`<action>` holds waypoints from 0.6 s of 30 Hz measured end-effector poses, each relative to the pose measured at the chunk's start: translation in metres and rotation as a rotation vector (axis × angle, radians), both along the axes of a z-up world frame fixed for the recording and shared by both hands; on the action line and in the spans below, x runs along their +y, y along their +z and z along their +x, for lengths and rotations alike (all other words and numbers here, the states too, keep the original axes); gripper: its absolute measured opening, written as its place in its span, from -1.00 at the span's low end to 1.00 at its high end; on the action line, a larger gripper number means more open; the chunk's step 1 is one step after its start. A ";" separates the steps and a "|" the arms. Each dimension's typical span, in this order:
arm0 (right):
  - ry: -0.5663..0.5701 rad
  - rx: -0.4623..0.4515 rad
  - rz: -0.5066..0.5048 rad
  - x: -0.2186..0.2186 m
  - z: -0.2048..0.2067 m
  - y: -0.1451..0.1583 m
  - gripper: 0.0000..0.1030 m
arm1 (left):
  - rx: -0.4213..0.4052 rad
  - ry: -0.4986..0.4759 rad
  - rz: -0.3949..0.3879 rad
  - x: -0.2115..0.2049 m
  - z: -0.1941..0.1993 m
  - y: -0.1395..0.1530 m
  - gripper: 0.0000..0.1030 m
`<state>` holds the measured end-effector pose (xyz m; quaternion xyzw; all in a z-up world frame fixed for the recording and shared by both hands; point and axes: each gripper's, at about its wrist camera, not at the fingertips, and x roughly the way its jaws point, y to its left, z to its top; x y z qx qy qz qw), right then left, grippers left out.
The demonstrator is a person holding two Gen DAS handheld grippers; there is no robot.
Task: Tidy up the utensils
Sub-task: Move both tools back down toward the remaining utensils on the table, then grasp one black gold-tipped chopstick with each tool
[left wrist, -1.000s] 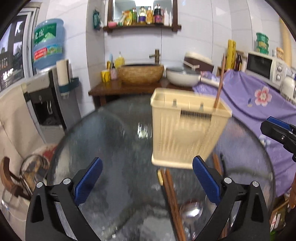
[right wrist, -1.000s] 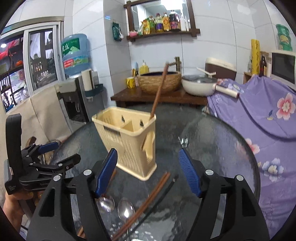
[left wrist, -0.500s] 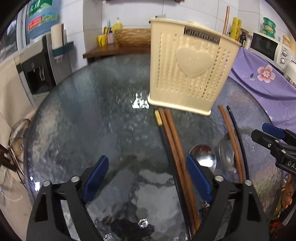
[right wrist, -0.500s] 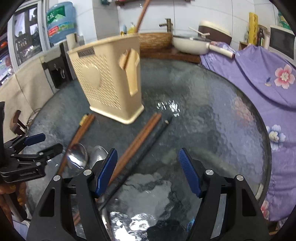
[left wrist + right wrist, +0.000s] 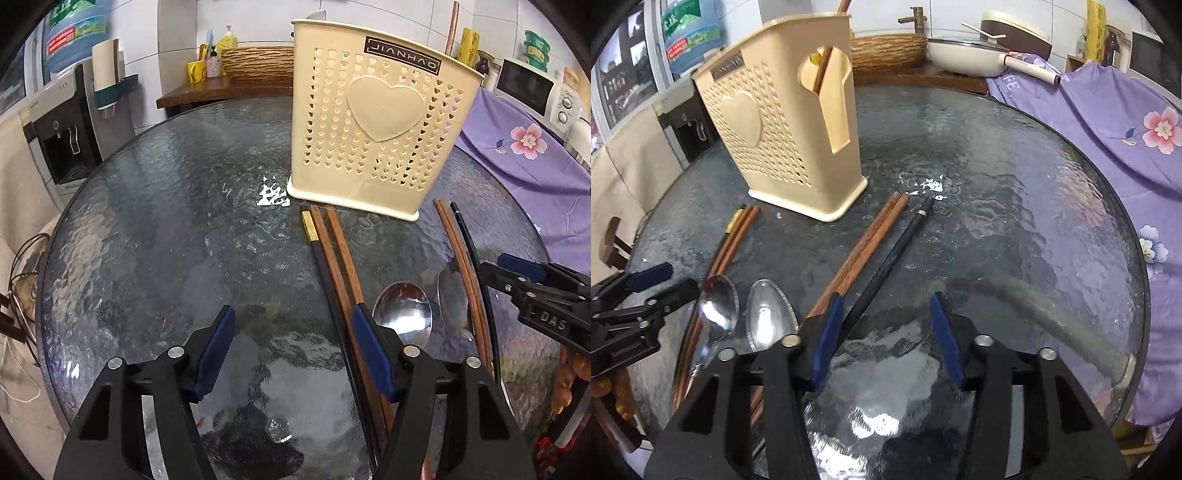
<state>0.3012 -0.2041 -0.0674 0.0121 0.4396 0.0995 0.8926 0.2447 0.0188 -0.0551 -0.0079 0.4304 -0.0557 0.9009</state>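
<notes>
Glass table (image 5: 155, 206): chopsticks (image 5: 343, 258) beside left tongs (image 5: 293, 343)

The cream utensil holder (image 5: 786, 122) stands upright on the round glass table (image 5: 1015, 206), one brown chopstick (image 5: 827, 59) leaning in its side pocket; just before its base lie a brown chopstick pair (image 5: 866, 245) and a black chopstick (image 5: 894, 258); left of these, two steel spoons (image 5: 746, 310); the right gripper (image 5: 886, 336), jaws closing with only glass between them, hovers nearer still; its left pad lies over the brown pair.
</notes>
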 end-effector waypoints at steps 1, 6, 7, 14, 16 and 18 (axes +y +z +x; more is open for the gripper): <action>-0.002 0.012 -0.004 0.002 0.003 -0.002 -0.11 | 0.000 -0.001 0.008 -0.001 0.002 0.000 0.21; 0.010 0.015 -0.078 0.012 0.015 -0.004 -0.29 | 0.009 -0.012 0.026 -0.003 0.012 -0.002 0.10; 0.014 0.020 -0.079 0.012 0.017 -0.004 -0.33 | 0.009 -0.012 0.029 -0.003 0.014 -0.002 0.10; 0.075 0.044 -0.088 0.003 0.020 -0.003 -0.54 | 0.023 -0.025 0.068 -0.007 0.032 -0.004 0.08; 0.083 0.049 -0.092 0.001 0.020 -0.002 -0.57 | 0.024 -0.029 0.080 -0.008 0.038 -0.004 0.05; 0.091 0.058 -0.090 -0.001 0.022 -0.001 -0.57 | 0.033 -0.031 0.078 -0.007 0.045 -0.003 -0.01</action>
